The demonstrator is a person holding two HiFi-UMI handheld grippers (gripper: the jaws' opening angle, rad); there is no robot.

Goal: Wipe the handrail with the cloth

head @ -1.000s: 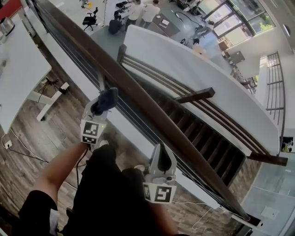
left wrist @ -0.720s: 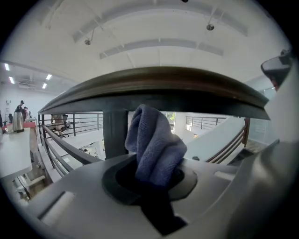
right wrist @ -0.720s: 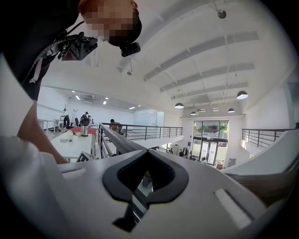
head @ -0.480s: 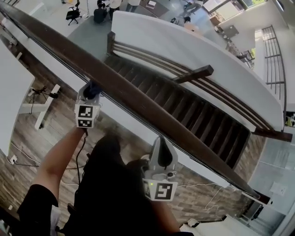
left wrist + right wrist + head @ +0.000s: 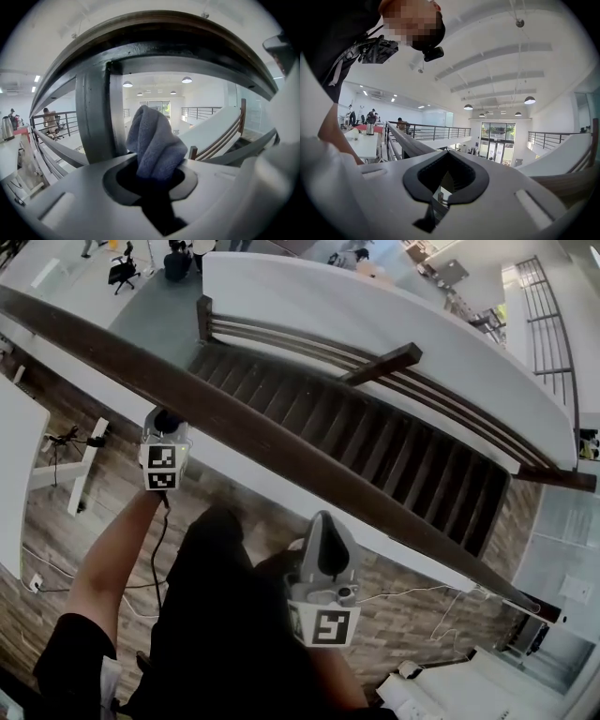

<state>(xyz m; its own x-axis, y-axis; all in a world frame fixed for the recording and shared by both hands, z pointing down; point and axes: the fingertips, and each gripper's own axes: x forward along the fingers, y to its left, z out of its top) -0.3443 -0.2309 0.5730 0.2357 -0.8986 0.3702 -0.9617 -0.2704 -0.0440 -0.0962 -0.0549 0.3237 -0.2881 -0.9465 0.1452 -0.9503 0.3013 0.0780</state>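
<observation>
Your left gripper (image 5: 166, 426) is clamped on the grey-blue cloth (image 5: 155, 145) just below the dark handrail (image 5: 281, 451), which hides the cloth tip from overhead. Your right gripper (image 5: 322, 524) is closed and empty, beside the rail.

Person in a black top (image 5: 225, 634) with a short sleeve (image 5: 66, 657) ending above the elbow. Two pale grey plastic tools: the left gripper (image 5: 166, 420) and the right gripper (image 5: 323, 526), each smooth, rounded and narrowing towards its tip, with black lining around a spade-shaped opening at the jaws. Each has a white cube (image 5: 159, 468) printed with black square markers. A thin black cable (image 5: 157, 540) hangs from the left gripper. A small black camera (image 5: 433, 53) sits at the head.
</observation>
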